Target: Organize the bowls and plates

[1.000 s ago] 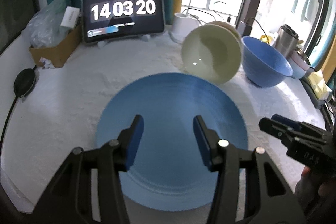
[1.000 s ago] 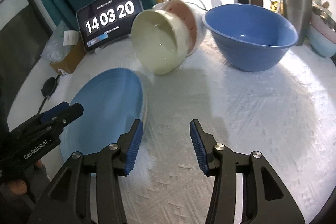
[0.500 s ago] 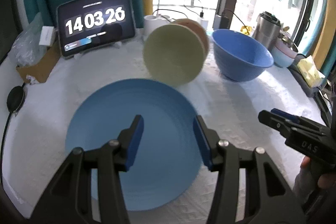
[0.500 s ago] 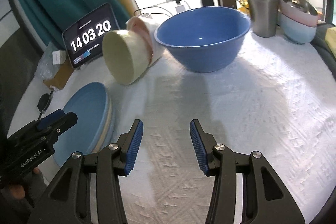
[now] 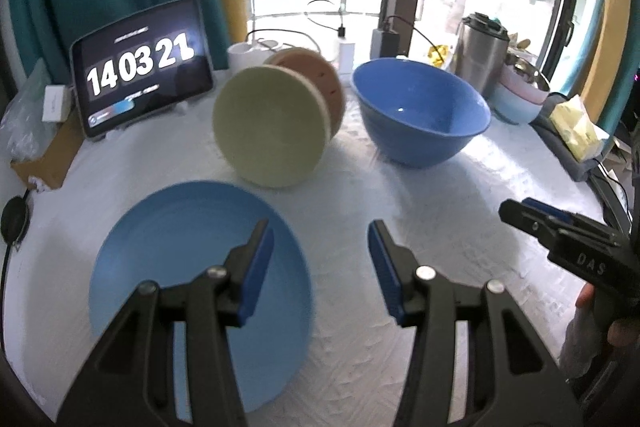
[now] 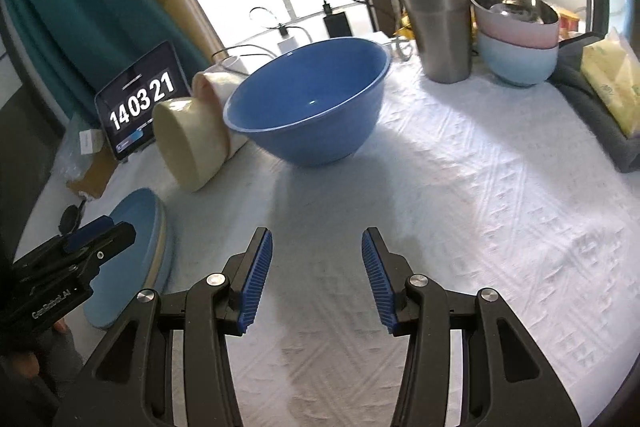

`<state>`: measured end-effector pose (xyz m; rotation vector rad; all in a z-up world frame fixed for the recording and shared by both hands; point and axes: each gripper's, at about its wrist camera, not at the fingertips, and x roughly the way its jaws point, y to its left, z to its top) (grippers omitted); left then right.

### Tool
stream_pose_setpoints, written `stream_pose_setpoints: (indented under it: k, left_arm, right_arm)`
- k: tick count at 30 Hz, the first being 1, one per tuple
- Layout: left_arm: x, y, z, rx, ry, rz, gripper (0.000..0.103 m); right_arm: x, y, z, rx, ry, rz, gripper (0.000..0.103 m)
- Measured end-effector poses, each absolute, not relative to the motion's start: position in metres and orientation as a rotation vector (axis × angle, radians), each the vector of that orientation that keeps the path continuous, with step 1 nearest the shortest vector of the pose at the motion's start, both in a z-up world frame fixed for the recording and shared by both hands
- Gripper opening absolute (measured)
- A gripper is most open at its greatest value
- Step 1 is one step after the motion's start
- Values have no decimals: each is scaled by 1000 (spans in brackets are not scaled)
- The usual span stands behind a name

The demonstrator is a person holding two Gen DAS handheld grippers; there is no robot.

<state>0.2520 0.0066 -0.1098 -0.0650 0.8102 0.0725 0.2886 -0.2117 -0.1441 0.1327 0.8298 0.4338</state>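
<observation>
Both of your grippers have swung right since the earlier frame, so the blue plate (image 5: 168, 267) now lies near-left on the white surface (image 6: 460, 207). Left gripper (image 5: 320, 263) and right gripper (image 6: 317, 277): fingers apart, holding nothing. Cream bowl (image 5: 270, 125) lies tipped beside the upright blue bowl (image 6: 308, 107), farther back.

the tablet (image 5: 142, 67) shows "14 03 21"; the right gripper (image 5: 532, 213) reads "das".
</observation>
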Motion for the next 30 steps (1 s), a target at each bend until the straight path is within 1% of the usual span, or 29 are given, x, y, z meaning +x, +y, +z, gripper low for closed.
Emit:
stream_pose_setpoints:
  k: [14,24,26,30]
  left_arm:
    - [291,-16,-101,-50,760,14,51]
    - [319,-21,-105,-77,747,-6,51]
    - [324,-21,-106,-87,744,-11,51]
    - [331,-21,-105,-107,726,-23,51]
  right_arm:
    - [319,-224,-127,103,780,414,49]
    - [343,-233,-121,139,744,373,49]
    - [347,-233,-121,145,743,369,50]
    - [357,-235,-119,166,725,366,55]
